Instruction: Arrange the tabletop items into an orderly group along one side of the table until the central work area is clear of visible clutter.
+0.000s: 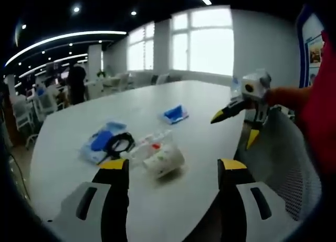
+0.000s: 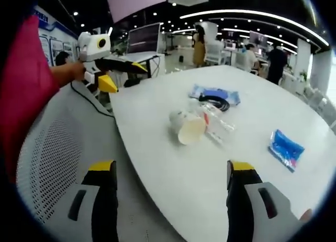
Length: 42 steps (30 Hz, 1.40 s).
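Note:
A white paper cup [image 1: 164, 160] [image 2: 187, 127] lies on its side near the middle of the white table [image 1: 79, 121] [image 2: 157, 163]. Touching it is a clear plastic bottle [image 1: 149, 142] [image 2: 218, 121], also lying down. Beyond them a black cable coil [image 1: 121, 143] [image 2: 212, 101] rests on a blue and white packet [image 1: 97, 142] [image 2: 228, 95]. A second blue packet [image 1: 175, 114] [image 2: 286, 147] lies apart. My left gripper [image 1: 172, 168] [image 2: 124, 76] is open, short of the cup. My right gripper [image 2: 172, 171] [image 1: 234, 127] is open at the table's edge, holding nothing.
A white mesh chair back [image 1: 286, 158] [image 2: 52, 147] stands against the table's near edge, between the two grippers. A person's red sleeve [image 1: 320, 111] [image 2: 26, 84] is beside it. Desks, chairs and people fill the room behind the table.

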### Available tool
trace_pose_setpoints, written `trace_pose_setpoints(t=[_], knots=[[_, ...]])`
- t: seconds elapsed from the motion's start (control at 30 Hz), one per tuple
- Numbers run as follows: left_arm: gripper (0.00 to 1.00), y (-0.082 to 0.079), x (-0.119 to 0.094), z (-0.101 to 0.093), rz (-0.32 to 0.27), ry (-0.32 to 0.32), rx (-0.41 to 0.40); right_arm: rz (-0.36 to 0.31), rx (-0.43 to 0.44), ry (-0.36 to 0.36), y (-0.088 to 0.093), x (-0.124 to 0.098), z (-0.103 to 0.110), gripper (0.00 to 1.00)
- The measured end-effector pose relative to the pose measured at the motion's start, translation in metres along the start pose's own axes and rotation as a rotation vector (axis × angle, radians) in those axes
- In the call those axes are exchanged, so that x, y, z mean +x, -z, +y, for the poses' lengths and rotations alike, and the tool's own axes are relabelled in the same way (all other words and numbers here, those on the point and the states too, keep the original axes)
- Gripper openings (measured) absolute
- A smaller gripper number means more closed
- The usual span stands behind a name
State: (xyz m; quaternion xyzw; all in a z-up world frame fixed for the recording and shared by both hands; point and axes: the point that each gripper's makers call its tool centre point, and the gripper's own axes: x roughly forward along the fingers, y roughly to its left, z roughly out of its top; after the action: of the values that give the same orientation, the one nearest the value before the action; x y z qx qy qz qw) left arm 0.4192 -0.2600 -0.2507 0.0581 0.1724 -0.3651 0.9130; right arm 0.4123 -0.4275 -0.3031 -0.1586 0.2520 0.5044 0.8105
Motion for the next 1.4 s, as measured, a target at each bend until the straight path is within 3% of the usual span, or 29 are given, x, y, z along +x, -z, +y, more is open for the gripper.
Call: trace_pose_setpoints(t=[0.2, 0.63, 0.93, 1.4], knots=[[0.66, 0.000, 0.000, 0.000, 0.004, -0.001, -0.004, -0.018, 0.008, 0.066, -0.007, 0.000, -0.004, 0.86], [0.66, 0.004, 0.003, -0.001, 0.032, 0.006, 0.002, -0.135, -0.010, 0.160, -0.038, -0.005, -0.019, 0.88], [0.66, 0.006, 0.010, -0.001, 0.062, 0.017, 0.015, -0.168, -0.008, 0.171, -0.042, -0.005, -0.019, 0.87], [0.66, 0.003, 0.037, 0.005, 0.143, 0.078, 0.125, -0.181, 0.000, 0.160, -0.043, -0.005, -0.017, 0.87]])
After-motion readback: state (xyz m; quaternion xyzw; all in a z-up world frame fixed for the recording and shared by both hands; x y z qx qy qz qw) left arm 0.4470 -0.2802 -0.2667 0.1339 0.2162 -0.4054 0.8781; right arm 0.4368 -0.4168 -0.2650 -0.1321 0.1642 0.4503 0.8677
